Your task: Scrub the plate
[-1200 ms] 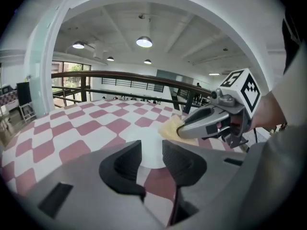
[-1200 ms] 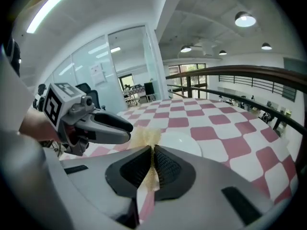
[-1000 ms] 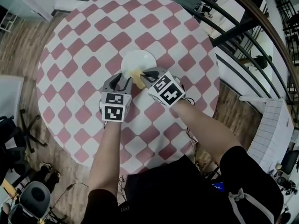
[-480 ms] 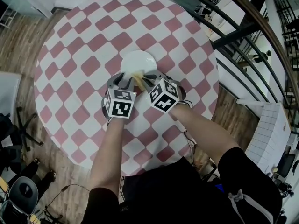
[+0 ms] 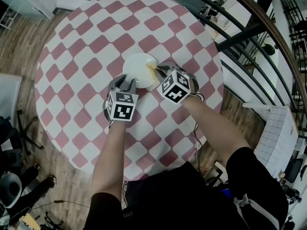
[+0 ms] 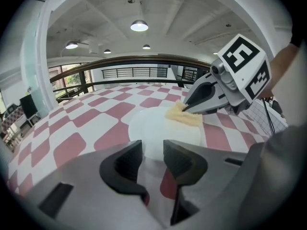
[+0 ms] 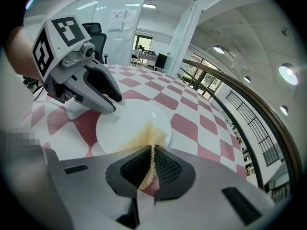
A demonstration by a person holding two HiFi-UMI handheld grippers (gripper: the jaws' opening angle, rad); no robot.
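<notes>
Because the white plate (image 5: 138,66) on the tabletop (image 5: 86,47) looks stiff, slick and breakable, its near rim suits the left gripper (image 5: 125,83), whose spread jaws have just narrowed slightly and hold nothing, while the jaws of the right gripper (image 5: 157,71) pinch a limp yellow cloth (image 5: 151,72) at the plate's right edge.

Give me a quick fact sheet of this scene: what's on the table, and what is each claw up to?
table: round, red-and-white checked top
plate: white, flat on the table
cloth: thin, yellow, resting on the plate's right side
right claw: shut on the cloth, holding it to the plate
left claw: at the plate's near rim; jaws apart, just closed a little, nothing gripped between them
</notes>
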